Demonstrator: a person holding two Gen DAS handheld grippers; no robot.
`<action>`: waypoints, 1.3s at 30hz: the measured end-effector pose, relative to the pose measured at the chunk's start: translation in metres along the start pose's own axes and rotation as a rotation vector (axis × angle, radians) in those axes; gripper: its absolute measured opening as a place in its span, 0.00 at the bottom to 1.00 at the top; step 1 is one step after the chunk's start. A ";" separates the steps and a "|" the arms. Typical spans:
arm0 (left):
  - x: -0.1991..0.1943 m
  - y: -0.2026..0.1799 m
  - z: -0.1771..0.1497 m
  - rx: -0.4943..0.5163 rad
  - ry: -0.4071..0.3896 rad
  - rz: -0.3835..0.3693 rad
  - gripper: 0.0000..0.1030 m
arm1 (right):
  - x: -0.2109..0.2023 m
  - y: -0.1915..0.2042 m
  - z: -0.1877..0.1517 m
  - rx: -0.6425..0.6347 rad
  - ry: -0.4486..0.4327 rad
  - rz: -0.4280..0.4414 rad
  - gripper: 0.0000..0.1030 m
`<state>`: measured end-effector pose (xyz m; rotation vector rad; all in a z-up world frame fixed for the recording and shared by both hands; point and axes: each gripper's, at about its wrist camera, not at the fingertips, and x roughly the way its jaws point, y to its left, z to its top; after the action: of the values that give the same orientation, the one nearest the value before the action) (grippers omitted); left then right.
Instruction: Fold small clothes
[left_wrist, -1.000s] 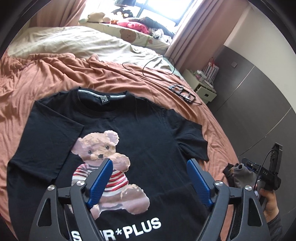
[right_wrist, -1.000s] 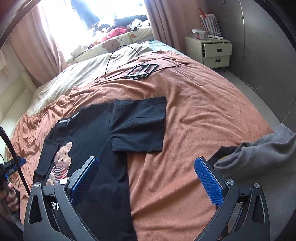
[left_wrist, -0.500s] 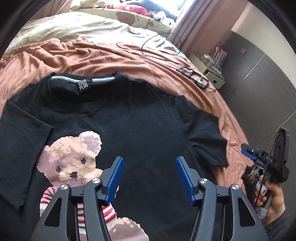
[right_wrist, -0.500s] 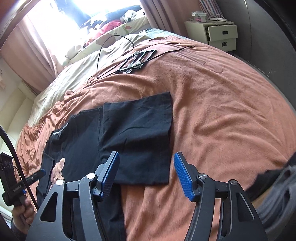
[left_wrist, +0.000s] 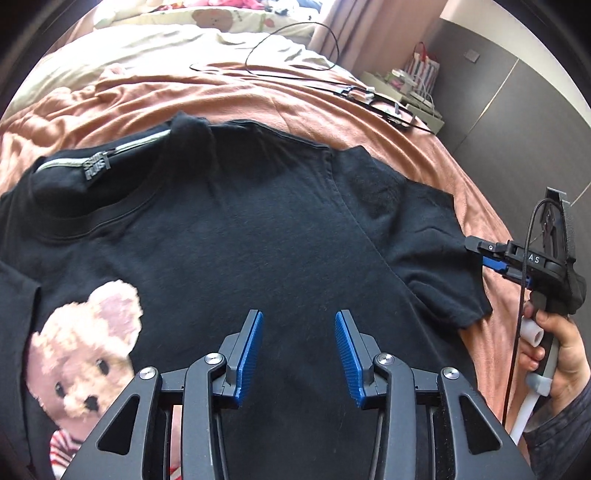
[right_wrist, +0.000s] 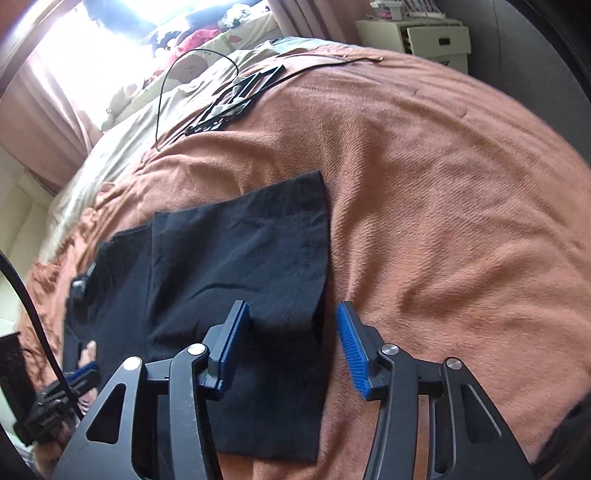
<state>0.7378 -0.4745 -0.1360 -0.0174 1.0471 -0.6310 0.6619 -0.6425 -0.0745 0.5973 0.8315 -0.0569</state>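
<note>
Right tool (right_wrist: 291, 343) agape astride black T-shirt (right_wrist: 236, 258) sleeve edge

Both grippers' fingers (left_wrist: 255, 354) parted, empty

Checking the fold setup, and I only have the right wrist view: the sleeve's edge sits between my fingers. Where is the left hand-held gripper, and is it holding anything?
Observer: The left hand-held gripper is open and empty, over the chest of the black T-shirt.
Operator: Shirt face up?
Observer: Yes. The bear print faces up, to the left of that hand-held gripper.
Operator: Collar flat?
Observer: Mostly. The collar lies open with its label showing, but it is bunched up at its right end.
</note>
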 end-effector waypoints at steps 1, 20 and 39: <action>0.002 -0.001 0.001 -0.001 -0.002 -0.006 0.39 | 0.004 -0.004 0.001 0.019 0.013 0.028 0.43; 0.046 -0.056 0.007 0.063 0.041 -0.084 0.19 | -0.052 0.052 0.015 -0.057 -0.096 0.115 0.00; 0.053 -0.050 0.004 0.045 0.024 -0.094 0.18 | -0.022 0.002 0.005 -0.009 -0.017 -0.034 0.55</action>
<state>0.7354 -0.5430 -0.1605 -0.0203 1.0601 -0.7416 0.6512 -0.6476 -0.0554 0.5733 0.8254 -0.0886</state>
